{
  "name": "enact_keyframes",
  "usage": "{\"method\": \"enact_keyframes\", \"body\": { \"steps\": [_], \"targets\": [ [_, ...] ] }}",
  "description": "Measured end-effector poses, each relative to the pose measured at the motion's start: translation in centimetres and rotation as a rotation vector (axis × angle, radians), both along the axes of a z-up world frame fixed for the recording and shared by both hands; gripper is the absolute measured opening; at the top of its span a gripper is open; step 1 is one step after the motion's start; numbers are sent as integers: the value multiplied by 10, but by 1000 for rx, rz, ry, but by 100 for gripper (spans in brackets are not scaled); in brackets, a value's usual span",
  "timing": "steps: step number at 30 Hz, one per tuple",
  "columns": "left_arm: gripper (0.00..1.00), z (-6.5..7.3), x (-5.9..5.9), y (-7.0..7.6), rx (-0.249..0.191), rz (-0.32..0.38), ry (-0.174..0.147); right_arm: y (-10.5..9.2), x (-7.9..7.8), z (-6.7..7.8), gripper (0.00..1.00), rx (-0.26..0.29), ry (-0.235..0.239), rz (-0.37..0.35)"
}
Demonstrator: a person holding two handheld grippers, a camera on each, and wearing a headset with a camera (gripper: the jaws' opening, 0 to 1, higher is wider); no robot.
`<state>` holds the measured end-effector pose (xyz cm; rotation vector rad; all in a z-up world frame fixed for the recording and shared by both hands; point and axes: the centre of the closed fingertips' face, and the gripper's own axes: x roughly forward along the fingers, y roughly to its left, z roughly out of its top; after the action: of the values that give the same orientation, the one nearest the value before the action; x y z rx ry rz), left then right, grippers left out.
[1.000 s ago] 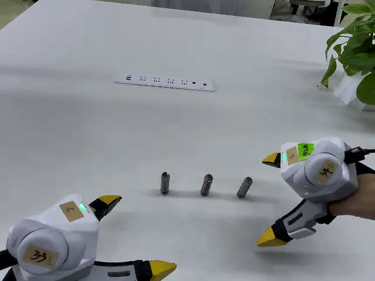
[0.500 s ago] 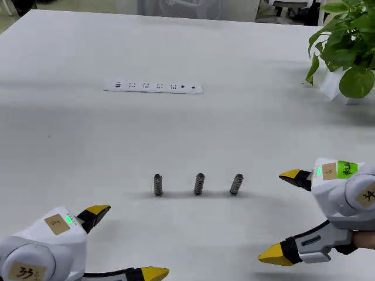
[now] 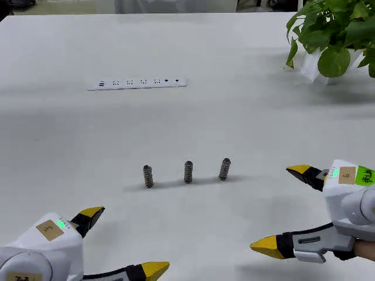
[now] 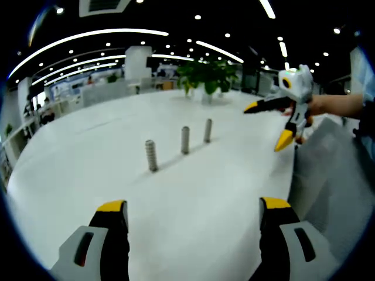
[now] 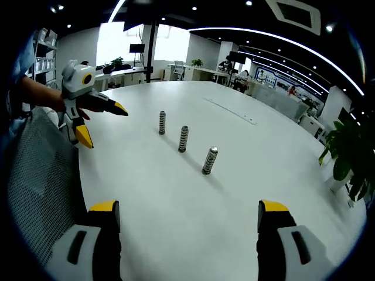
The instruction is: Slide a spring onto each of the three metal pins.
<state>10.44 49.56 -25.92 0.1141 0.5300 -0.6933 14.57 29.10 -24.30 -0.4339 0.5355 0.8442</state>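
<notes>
Three metal pins stand in a row on the white table, each with a coiled spring around it: left pin [image 3: 148,175], middle pin [image 3: 188,171], right pin [image 3: 224,168]. The same row appears in the left gripper view [image 4: 152,155] and in the right gripper view [image 5: 209,160]. My left gripper [image 3: 122,240] sits at the lower left, open and holding nothing, well short of the pins. On the lower right my right gripper [image 3: 281,208] is also open and holding nothing, to the right of the row.
A white power strip [image 3: 137,83] lies further back on the table. A potted green plant [image 3: 334,32] stands at the back right corner. A mesh chair back [image 5: 41,193] is near the table's front edge.
Both grippers have drawn back toward the near edge, away from the pins; the right one has dropped lower and to the right. The head camera has shifted. The pins stay put.
</notes>
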Motion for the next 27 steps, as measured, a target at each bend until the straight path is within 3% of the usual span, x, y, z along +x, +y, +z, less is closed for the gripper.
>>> {"method": "enact_keyframes", "body": {
  "steps": [4,10,16,17,19,27],
  "targets": [
    [94,-1,-1,-3,6,-9,-2,0,-4,4,99,20,-5,-16],
    [94,3,0,-9,0,3,-19,-1,-4,15,99,99,-78,-95],
    [94,2,3,-11,-4,20,-17,-10,-20,3,99,107,-37,-110],
    [95,3,4,-12,-8,23,-19,-9,-20,3,99,80,-38,-103],
    [95,3,4,-12,-11,29,-18,-6,-17,8,99,94,-63,-98],
    [96,0,6,-8,-2,44,-2,-7,-17,1,99,114,-17,-129]
  ]
}}
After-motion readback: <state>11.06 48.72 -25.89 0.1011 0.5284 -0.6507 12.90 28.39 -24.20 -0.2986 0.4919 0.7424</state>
